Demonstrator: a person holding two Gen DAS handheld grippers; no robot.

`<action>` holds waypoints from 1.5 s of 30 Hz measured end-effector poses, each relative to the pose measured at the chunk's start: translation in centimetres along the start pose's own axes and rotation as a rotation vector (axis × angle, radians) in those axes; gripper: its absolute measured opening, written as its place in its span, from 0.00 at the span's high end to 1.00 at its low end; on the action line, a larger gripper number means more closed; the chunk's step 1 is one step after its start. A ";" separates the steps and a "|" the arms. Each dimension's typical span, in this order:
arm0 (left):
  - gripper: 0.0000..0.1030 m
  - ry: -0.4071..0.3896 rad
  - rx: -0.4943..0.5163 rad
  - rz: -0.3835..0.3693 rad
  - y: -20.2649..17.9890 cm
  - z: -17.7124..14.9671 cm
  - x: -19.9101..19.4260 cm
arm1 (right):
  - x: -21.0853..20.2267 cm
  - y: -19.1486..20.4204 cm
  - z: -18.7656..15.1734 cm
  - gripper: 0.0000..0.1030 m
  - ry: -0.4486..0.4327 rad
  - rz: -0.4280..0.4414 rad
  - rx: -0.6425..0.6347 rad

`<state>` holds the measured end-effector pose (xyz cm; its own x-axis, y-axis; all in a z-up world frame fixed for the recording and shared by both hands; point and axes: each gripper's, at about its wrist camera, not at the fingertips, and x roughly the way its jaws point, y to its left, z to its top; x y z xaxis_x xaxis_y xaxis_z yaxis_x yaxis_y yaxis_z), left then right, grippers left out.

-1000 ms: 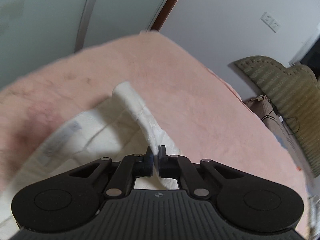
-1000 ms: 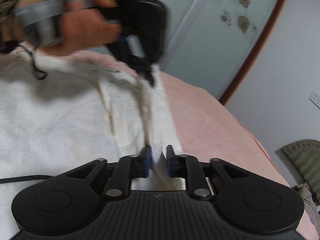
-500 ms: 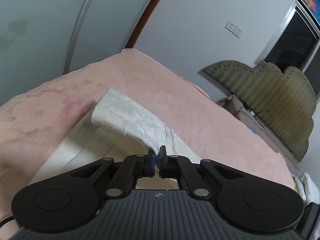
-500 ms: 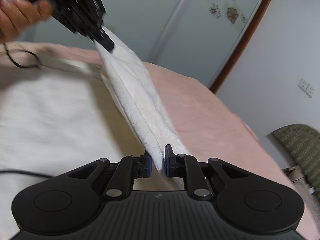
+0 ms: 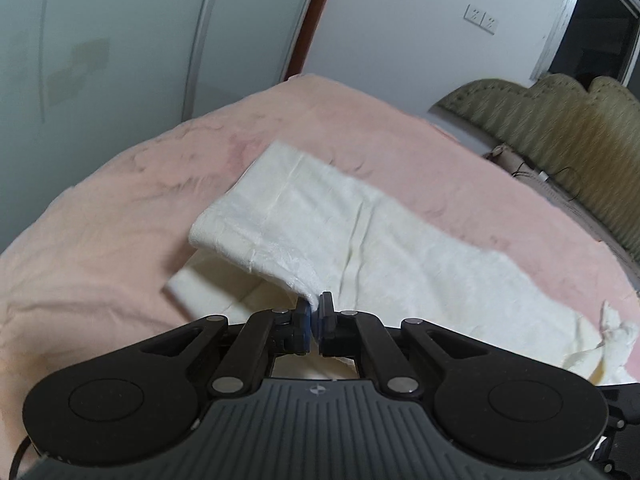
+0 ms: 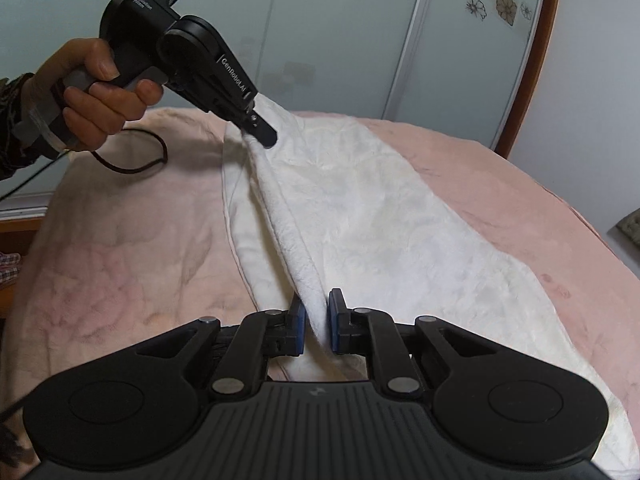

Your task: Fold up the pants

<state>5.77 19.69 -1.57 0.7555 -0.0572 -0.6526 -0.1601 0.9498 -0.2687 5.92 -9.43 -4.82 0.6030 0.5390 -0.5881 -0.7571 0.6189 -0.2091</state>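
A pink blanket (image 5: 400, 152) is spread under and ahead of the claw, covering the bed. Beyond it, a sliding wardrobe door (image 6: 340, 32) decorated with flower prints (image 6: 496, 4) is seen, edged by a brown frame (image 5: 310, 32). To the far right of the claw, an olive padded headboard (image 5: 560, 120) is set against a white wall bearing a double switch plate (image 5: 482, 19).

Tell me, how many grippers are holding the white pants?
2. The right gripper pinches the pants near the camera; the left gripper grips them farther along, raised above the bed.
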 end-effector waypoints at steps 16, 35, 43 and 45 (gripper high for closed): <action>0.88 -0.049 0.147 0.133 -1.9 -3.0 -0.1 | -0.7 2.8 -1.6 0.89 0.010 -0.144 -0.031; 0.53 -0.125 0.424 -0.067 -11.6 -2.9 -3.6 | -13.2 -7.2 -9.2 0.86 0.019 -0.347 0.561; 0.43 -0.001 0.715 -0.457 -21.9 -8.1 -0.5 | -21.7 -12.1 -15.7 0.86 0.059 -0.723 0.771; 0.43 -0.003 0.775 -0.481 -23.3 -9.6 -0.1 | -22.3 -14.2 -17.2 0.86 0.131 -0.825 0.789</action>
<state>3.35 -5.39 -2.03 0.6323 -0.5012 -0.5908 0.6439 0.7640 0.0410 -1.09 -40.03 -2.18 0.7765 -0.2318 -0.5859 0.2521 0.9665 -0.0482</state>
